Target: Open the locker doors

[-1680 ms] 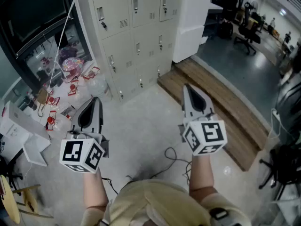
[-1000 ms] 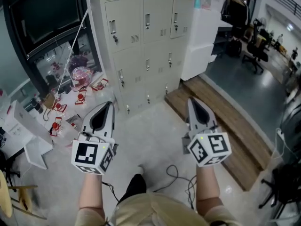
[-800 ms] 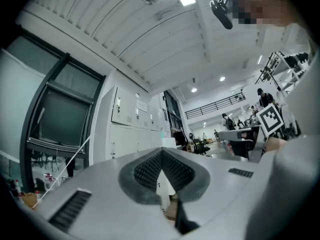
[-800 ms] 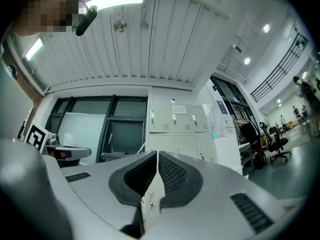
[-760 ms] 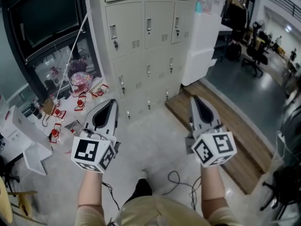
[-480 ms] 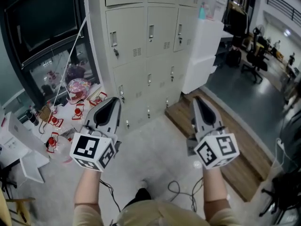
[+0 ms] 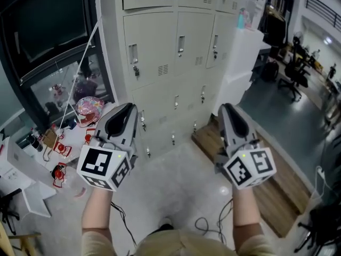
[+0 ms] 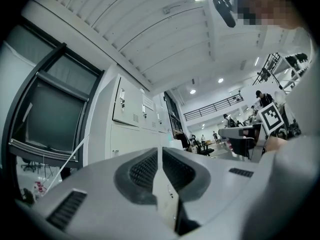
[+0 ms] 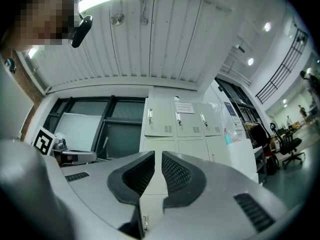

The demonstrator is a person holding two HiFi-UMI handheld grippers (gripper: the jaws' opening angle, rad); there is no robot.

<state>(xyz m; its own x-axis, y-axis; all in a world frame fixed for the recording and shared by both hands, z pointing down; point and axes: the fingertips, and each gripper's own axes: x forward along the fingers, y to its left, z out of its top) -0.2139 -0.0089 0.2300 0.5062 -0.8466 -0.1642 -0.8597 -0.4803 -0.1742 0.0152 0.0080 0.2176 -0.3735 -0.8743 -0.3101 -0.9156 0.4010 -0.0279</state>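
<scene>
Nearest the camera, the person's two bare forearms [image 7: 98, 217] extend forward, each hand carrying a grey two-jaw tool topped by a black-and-white marker cube.

The left gripper [image 7: 129, 106] is held level with the right and points toward the lockers. Its own view shows the jaws [image 8: 160, 154] drawn together, with only a hairline slit and nothing between them.

The right gripper [image 7: 226, 106] stands well apart from the left, at the same height. Its own view shows the ribbed pads [image 9: 155, 156] closed to a narrow seam, with nothing held.

Below the tools is a light polished floor [image 7: 176, 180], with a loose black cable [image 7: 213, 225] lying near the person's feet. To the right, a low wooden platform [image 7: 279, 193] runs along the floor. To the left, red and pink clutter [image 7: 85, 108] lies on the floor beside the locker base.

Beyond the tools stands the bank of pale grey metal lockers [image 7: 176, 52], three columns wide and several rows high. Every visible door is closed flush, each with a small handle and a vent. Neither tool touches the lockers.

A tall white cabinet [image 7: 242, 63] stands against the lockers' right side. A dark glazed panel [image 7: 42, 31] adjoins the left side. Black office chairs [image 7: 295, 76] stand farthest off, at right.
</scene>
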